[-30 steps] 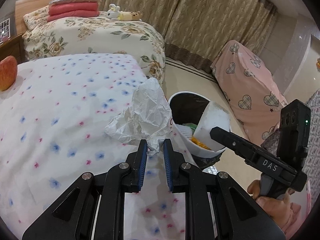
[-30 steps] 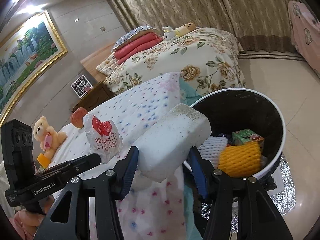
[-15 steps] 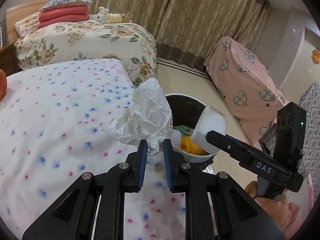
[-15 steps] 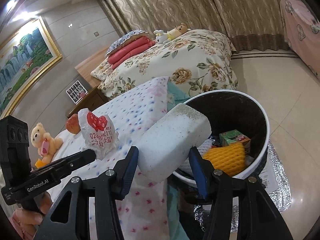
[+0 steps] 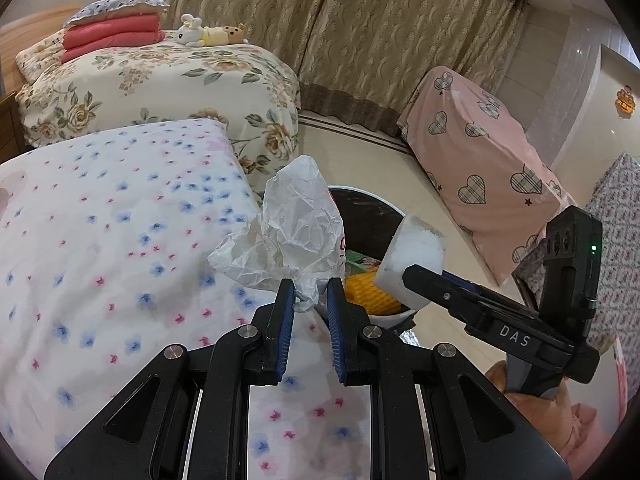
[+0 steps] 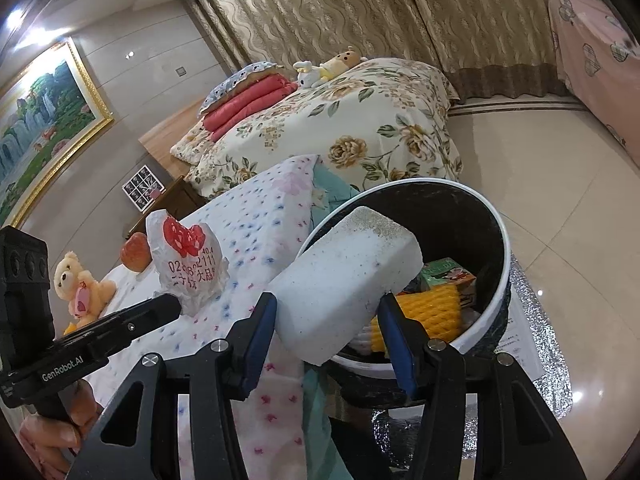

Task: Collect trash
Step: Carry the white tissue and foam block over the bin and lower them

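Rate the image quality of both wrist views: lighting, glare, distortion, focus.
Left wrist view: even indoor light, sharp on the crumpled paper bag in the left tool, fisheye bending the curtains, dark corners. Right wrist view: ceiling-light flare at upper left, reflections on the floor, foam block in the right tool crisp.

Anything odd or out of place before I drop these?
Nothing spilled or damaged. The apple and teddy bear lying on the dotted bedspread look like belongings, not trash. The right tongs grip the foam block over the bin; the left tongs pinch the crumpled wrapper.
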